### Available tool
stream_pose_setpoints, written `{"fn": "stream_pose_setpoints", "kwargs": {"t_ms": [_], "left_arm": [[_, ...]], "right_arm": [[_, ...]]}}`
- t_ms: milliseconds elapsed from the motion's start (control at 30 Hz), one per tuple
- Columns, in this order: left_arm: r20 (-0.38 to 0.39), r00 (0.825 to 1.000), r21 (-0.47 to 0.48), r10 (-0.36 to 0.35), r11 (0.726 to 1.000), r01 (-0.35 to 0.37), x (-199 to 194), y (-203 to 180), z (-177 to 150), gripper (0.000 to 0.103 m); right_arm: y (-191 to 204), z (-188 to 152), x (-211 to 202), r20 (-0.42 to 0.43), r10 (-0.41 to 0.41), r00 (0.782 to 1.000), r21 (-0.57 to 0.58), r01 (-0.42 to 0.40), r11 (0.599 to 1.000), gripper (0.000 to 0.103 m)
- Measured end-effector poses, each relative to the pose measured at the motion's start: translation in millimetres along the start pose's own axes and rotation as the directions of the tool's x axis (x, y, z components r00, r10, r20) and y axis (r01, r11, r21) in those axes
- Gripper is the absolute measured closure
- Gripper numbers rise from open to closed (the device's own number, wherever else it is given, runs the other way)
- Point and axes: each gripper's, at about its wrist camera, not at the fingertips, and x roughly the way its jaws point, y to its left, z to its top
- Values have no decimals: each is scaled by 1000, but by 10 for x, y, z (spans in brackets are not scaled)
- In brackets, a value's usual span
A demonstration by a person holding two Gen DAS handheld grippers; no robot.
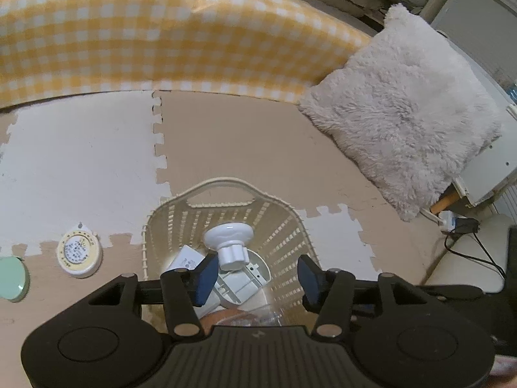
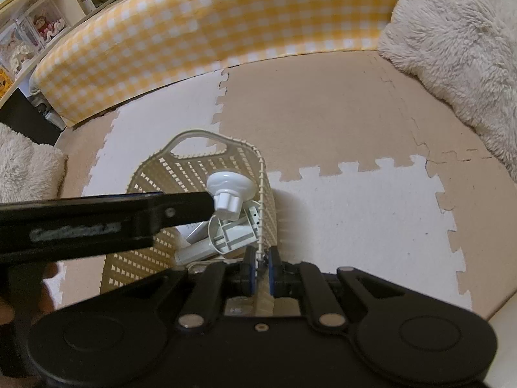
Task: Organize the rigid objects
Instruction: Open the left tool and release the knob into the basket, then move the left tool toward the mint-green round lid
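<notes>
the left tongs (image 1: 255, 278) hang apart and empty above the basket (image 1: 284, 223), the round yellow tin (image 1: 79, 252) on the floor mat lying well off to their left, while the right tongs (image 2: 261, 266) clamp the basket's rim.

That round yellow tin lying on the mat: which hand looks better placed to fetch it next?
Left, probably. Its tongs stand open and empty above the basket, with the round yellow tin close on that side. The right tongs are shut on the basket's rim, steadying it.
</notes>
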Motion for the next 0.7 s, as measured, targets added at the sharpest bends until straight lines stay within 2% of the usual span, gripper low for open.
{"fn": "stream_pose_setpoints", "kwargs": {"t_ms": [267, 533, 700], "left_arm": [[13, 1000, 42, -8, 999, 8, -294, -40, -84, 37], [38, 999, 44, -16, 999, 14, -581, 55, -151, 15], [56, 998, 23, 0, 1000, -2, -759, 218, -177, 12]], "right_arm": [[8, 0, -1, 0, 0, 1000, 0, 0, 1000, 95], [-5, -3, -4, 0, -2, 1000, -8, 2, 1000, 95], [8, -1, -4, 0, -7, 1000, -12, 7, 1000, 95]]}}
